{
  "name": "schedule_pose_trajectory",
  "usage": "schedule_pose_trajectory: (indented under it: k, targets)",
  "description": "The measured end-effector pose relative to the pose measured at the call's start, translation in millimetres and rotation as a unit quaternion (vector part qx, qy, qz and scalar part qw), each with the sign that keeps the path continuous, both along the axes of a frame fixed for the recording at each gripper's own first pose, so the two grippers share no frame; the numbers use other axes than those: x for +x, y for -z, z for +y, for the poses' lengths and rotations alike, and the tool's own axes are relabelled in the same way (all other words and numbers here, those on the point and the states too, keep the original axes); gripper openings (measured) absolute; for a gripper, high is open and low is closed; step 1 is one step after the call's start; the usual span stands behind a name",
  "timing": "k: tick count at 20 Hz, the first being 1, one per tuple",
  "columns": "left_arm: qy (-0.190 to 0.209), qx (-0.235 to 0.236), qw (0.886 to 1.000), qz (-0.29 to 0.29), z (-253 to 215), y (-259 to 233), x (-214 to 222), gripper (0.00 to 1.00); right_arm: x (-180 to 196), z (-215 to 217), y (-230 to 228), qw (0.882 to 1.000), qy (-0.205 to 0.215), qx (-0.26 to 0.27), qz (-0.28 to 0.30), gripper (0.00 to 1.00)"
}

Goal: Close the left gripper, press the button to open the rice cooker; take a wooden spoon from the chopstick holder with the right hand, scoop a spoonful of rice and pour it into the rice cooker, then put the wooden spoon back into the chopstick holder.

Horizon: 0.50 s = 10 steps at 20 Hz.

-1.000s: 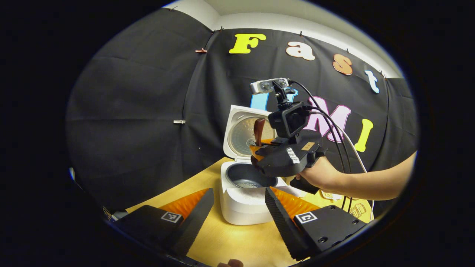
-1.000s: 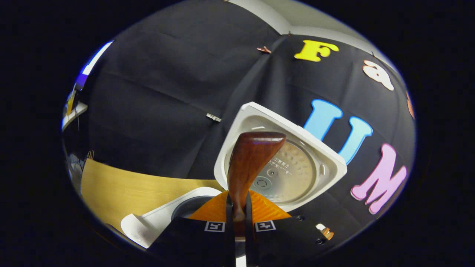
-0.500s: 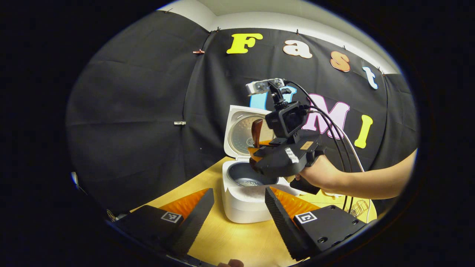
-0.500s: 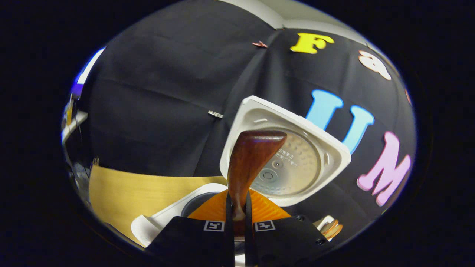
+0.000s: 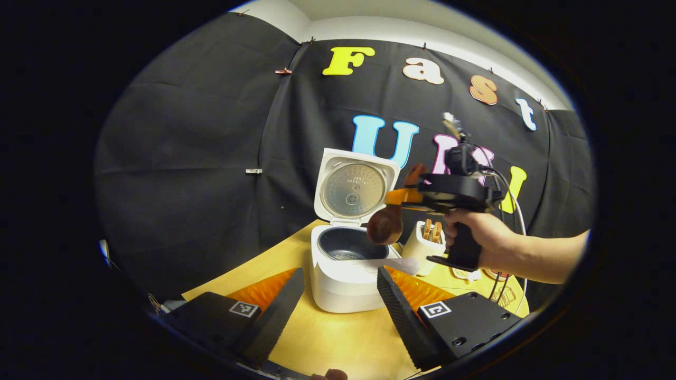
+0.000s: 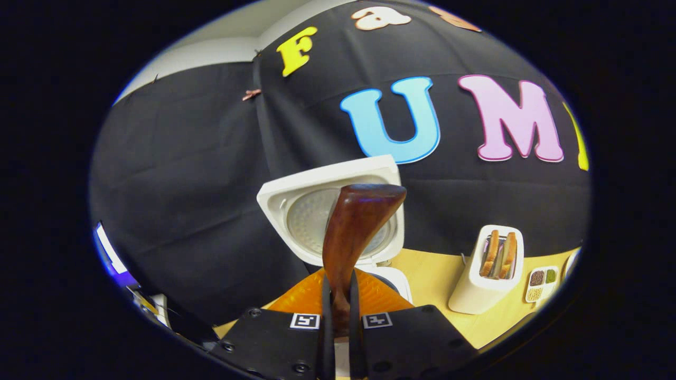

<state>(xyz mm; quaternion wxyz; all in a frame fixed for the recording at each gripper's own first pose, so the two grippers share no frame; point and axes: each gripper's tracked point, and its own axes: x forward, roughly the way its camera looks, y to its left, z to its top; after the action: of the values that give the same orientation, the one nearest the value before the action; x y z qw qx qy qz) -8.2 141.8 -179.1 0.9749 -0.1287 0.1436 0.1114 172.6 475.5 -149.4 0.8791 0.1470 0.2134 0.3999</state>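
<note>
A: In the left gripper view our left gripper (image 5: 338, 295) sits low at six o'clock with its fingers spread wide, grasping nothing. Through the gap between them we see the rice cooker (image 5: 343, 274) on the wooden table (image 5: 327, 338).

B: Agreed, and its lid (image 5: 354, 187) stands open and upright at about twelve o'clock from the pot. Something pale lies at the bottom of the dark inner pot; we cannot tell more than that.

A: Where is the spoon?

B: The wooden spoon (image 5: 384, 226) is clenched in our right gripper (image 5: 406, 196), held by a hand (image 5: 483, 237) at three o'clock of the cooker. The bowl of the spoon hangs just above the cooker's right rim.

A: In the right gripper view we see both fingers (image 6: 323, 316) pressed on the spoon's (image 6: 354, 227) narrow part, with the broad end rising toward twelve o'clock in front of the open lid (image 6: 296, 200).

B: And the chopstick holder (image 6: 488, 277) stands on the table at four o'clock in that view, well apart from the spoon, with wooden utensils in it. A small tray of grains (image 6: 541, 282) lies just beside it, toward three o'clock.

A: In the left gripper view the holder (image 5: 422, 243) is just beside the cooker, at its three o'clock.
</note>
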Motion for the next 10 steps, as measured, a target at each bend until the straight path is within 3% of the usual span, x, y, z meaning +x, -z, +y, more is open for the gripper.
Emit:
schedule_pose_trajectory:
  k: [4,10]
  targets:
    - [0.006,0.015,1.0,-0.006,0,-11,6,0.95,-9,-66,-29,0.998,0.033,0.044,0.013,0.14]
    - [0.023,0.022,0.999,-0.013,-14,-23,21,0.95,-14,-195,-52,0.993,0.098,0.058,-0.015,0.15]
